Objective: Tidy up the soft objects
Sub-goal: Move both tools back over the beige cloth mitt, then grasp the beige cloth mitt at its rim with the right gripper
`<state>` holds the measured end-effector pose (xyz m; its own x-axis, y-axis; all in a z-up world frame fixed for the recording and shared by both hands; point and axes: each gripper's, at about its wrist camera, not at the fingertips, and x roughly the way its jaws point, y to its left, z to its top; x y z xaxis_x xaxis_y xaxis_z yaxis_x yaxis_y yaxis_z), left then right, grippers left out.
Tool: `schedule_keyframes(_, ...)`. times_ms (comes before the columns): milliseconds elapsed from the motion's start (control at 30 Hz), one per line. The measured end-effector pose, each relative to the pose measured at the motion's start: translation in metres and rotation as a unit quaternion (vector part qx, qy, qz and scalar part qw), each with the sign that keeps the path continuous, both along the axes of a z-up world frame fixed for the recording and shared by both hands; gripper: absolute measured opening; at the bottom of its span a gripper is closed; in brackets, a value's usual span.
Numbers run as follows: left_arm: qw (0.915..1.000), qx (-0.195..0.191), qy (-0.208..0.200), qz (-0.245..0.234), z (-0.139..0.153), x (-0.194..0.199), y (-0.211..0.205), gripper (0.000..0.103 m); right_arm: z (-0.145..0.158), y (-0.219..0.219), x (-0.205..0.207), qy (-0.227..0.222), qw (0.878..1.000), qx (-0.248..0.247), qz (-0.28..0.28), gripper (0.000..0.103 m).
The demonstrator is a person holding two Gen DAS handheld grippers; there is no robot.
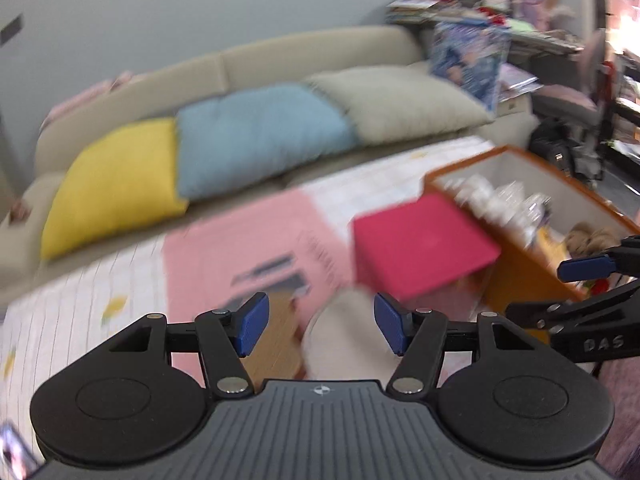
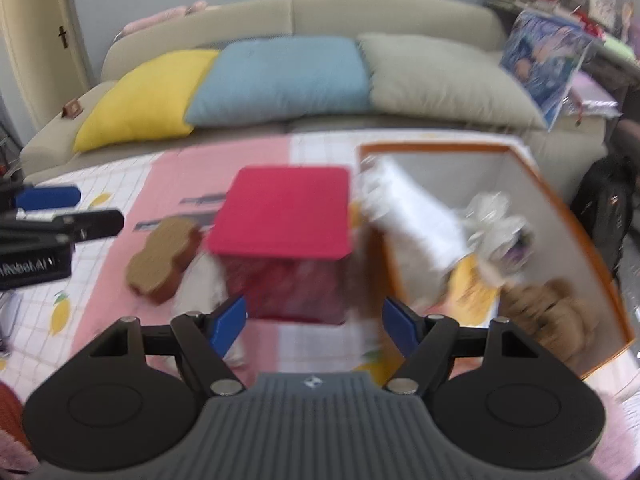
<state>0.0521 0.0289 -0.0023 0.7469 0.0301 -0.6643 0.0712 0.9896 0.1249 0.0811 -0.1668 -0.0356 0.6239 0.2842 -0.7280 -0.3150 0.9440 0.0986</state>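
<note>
My left gripper point(image 1: 322, 328) is open, its blue pads apart and pressing nothing. Blurred below it on the table lie a whitish soft object point(image 1: 344, 336) and a brown sponge point(image 1: 272, 344). My right gripper point(image 2: 314, 325) is also open and empty, in front of a pink lidded box point(image 2: 284, 212). The brown sponge point(image 2: 164, 256) and the whitish soft object point(image 2: 204, 284) lie left of that box. An orange-rimmed bin point(image 2: 576, 216) on the right holds a white plush point(image 2: 412, 224) and a brown teddy point(image 2: 552, 308). The left gripper point(image 2: 48, 208) shows at the left edge.
A pink and white checked cloth point(image 2: 120, 184) covers the table. Behind it stands a beige sofa point(image 2: 384, 12) with a yellow pillow point(image 2: 148, 96), a blue pillow point(image 2: 280, 76) and a beige pillow point(image 2: 436, 76). Cluttered shelves point(image 1: 480, 4) fill the far right.
</note>
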Motion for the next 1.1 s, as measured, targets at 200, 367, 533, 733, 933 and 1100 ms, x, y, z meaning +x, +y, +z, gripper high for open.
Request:
schedule_keyframes(200,0.9988,-0.004,0.023,0.043,-0.020,-0.030,0.038,0.071,-0.017,0.035,-0.010,0.024,0.998,-0.011,0.051,0.074)
schedule_keyframes(367,0.9969,-0.017,0.030,0.071,-0.033,-0.051,0.064,0.071,-0.026,0.063,-0.014,0.034,0.996,-0.019,0.085,0.073)
schedule_keyframes(533,0.9955,-0.030,0.037,0.082,-0.041,-0.055,0.076,0.071,-0.036,0.091,-0.014,0.043,0.991,-0.040,0.122,0.071)
schedule_keyframes(733,0.9951,-0.043,0.045,0.077,-0.048,-0.047,0.078,0.071,-0.059,0.108,0.005,0.072,0.991,-0.056,0.094,0.091)
schedule_keyframes(933,0.9940,-0.036,0.072,0.073,-0.060,-0.039,0.072,0.071,-0.086,0.120,0.035,0.122,0.988,-0.067,0.060,0.091)
schedule_keyframes(1100,0.9926,-0.031,0.086,0.080,-0.065,-0.033,0.076,0.071,-0.087,0.138,0.042,0.128,0.987,-0.072,0.065,0.092)
